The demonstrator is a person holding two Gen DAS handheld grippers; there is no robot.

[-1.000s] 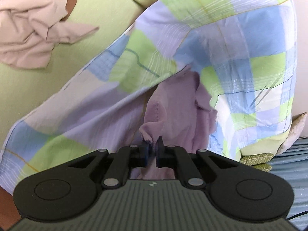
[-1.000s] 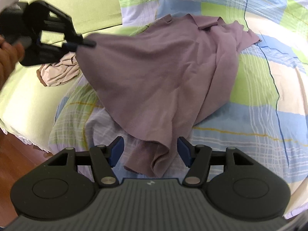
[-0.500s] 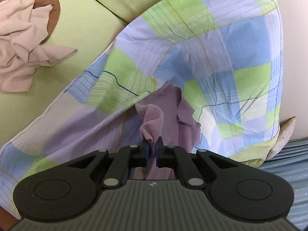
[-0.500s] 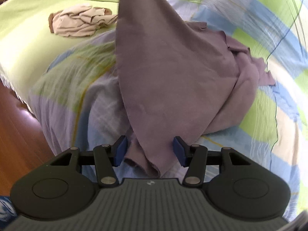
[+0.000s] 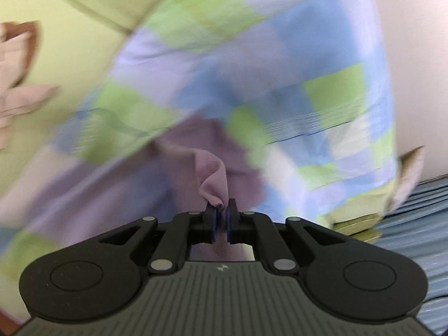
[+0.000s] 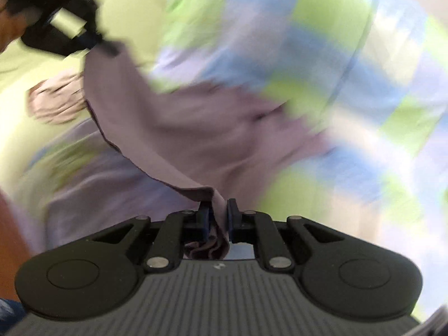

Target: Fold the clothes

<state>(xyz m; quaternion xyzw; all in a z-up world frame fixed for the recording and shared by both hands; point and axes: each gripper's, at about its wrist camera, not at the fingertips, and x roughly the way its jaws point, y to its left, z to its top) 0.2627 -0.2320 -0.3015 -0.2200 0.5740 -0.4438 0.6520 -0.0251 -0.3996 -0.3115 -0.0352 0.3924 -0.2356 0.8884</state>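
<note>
A mauve garment [image 6: 201, 128] hangs over the checked bedspread [image 6: 336, 56], stretched between both grippers. My right gripper [image 6: 218, 210] is shut on one bunched edge of it. My left gripper [image 5: 221, 212] is shut on another edge, with a fold of the mauve garment [image 5: 212, 173] rising from its pads. In the right wrist view the left gripper [image 6: 98, 42] is at the upper left, holding the cloth's far corner up. Both views are blurred by motion.
A crumpled pink garment [image 6: 56, 103] lies on the lime-green sheet [image 6: 131, 5]; it also shows in the left wrist view [image 5: 16, 84]. A wooden floor [image 6: 11, 229] is at the bed's left edge. A cushion [image 5: 408, 173] sits at the right.
My right gripper has closed on the mauve garment's lower edge; it was open around it before. Both grippers are moving, and the cloth now stretches between them.
</note>
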